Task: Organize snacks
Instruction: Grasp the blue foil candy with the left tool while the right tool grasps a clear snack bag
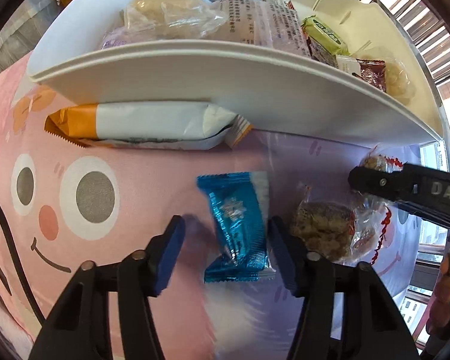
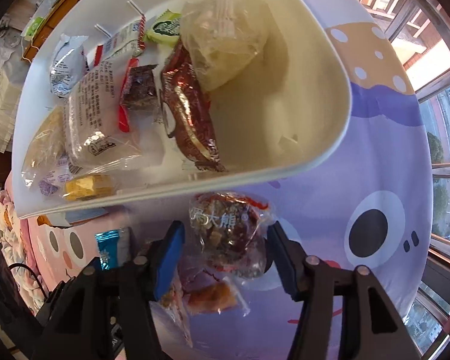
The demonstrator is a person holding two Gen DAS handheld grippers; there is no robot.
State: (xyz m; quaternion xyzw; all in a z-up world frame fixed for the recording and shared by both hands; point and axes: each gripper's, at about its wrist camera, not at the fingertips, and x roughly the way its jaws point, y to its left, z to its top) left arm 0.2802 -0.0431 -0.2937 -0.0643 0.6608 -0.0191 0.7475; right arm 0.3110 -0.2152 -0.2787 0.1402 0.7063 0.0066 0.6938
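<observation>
A blue foil packet (image 1: 240, 225) lies on the cartoon-printed cloth between the fingers of my left gripper (image 1: 225, 237). The right pad touches its edge and the left pad stands clear of it, so the jaws are open. In the right wrist view, a clear-wrapped nut cluster (image 2: 228, 234) sits between the fingers of my right gripper (image 2: 225, 240). The jaws there are also open, with a gap on the left side. One finger of the right gripper (image 1: 372, 180) shows in the left wrist view over that cluster. The white bin (image 1: 225, 90) holds several wrapped snacks.
An orange-and-white packet (image 1: 141, 126) lies against the bin's near wall. A second nut cluster (image 1: 324, 228) rests just right of the blue packet. The bin's right half (image 2: 285, 90) has bare floor. Windows run along the right side.
</observation>
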